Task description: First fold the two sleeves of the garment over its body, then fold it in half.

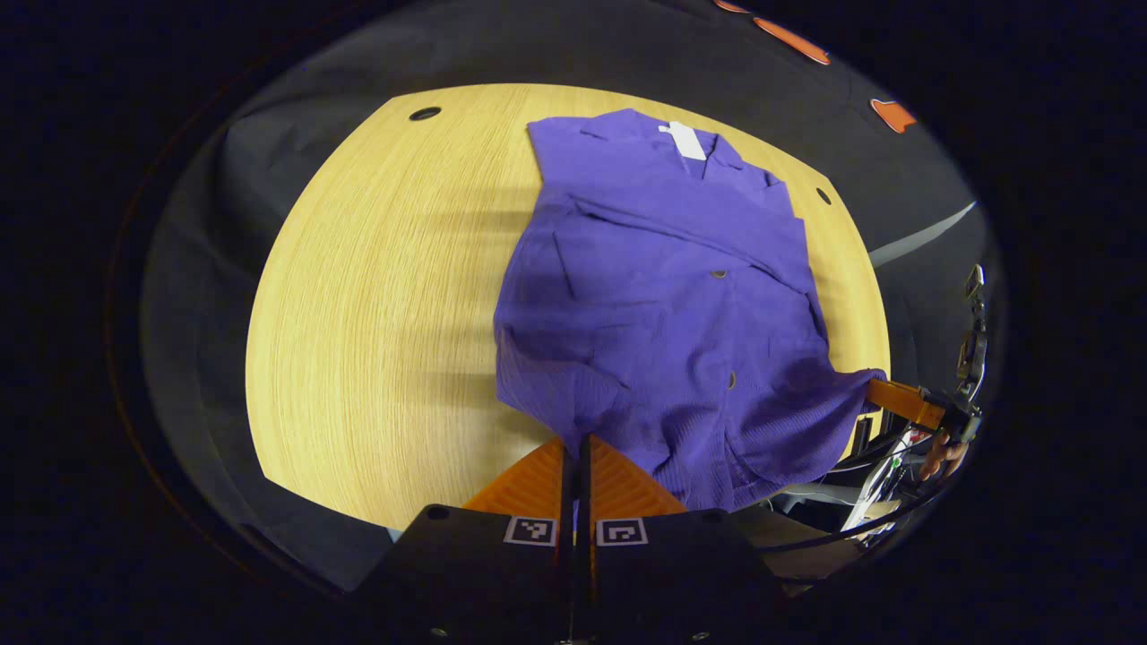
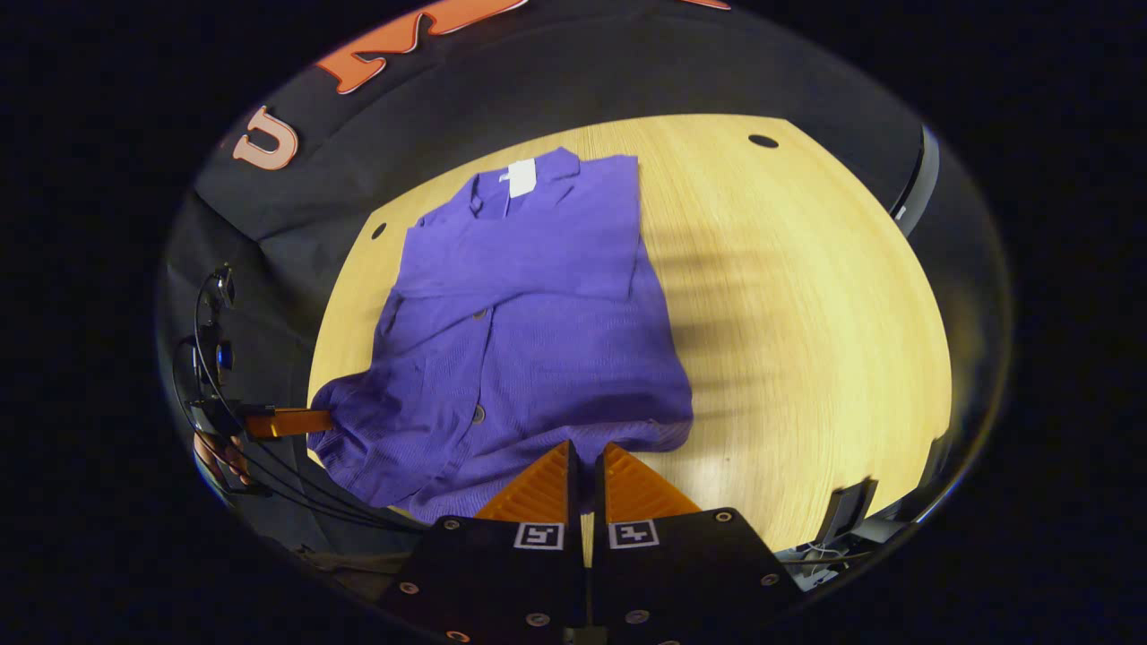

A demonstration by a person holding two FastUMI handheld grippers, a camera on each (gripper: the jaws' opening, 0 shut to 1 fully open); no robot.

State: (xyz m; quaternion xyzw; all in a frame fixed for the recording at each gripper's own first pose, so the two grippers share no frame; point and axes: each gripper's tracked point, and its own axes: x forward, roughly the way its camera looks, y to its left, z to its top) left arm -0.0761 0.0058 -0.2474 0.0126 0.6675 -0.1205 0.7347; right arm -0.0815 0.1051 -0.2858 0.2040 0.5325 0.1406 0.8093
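In the left gripper view the left claw (image 1: 577,448) has its fingers drawn close together with the garment's (image 1: 663,305) bottom hem pinched between them at one corner; in the right gripper view the right claw (image 2: 587,457) is likewise nearly closed, gripping the hem at the other bottom corner. Each claw also appears far off in the other's view, at the cloth's edge with a hand behind it. The purple button-front garment lies flat on the wooden counter (image 1: 376,313), collar and white neck label (image 1: 684,141) at the far end and the hem at the near edge, slightly lifted and gathered where the claws hold it. Both sleeves look already laid across the body, so the outline is a narrow rectangle. By my judgement the sleeve step is done and the fold in half is just starting. The next move calls for raising both corners together, carrying them level toward the collar, and laying the hem down evenly on the shoulders without dragging the folded sleeves out of place; if one hand moves ahead of the other, the fold will be skewed.
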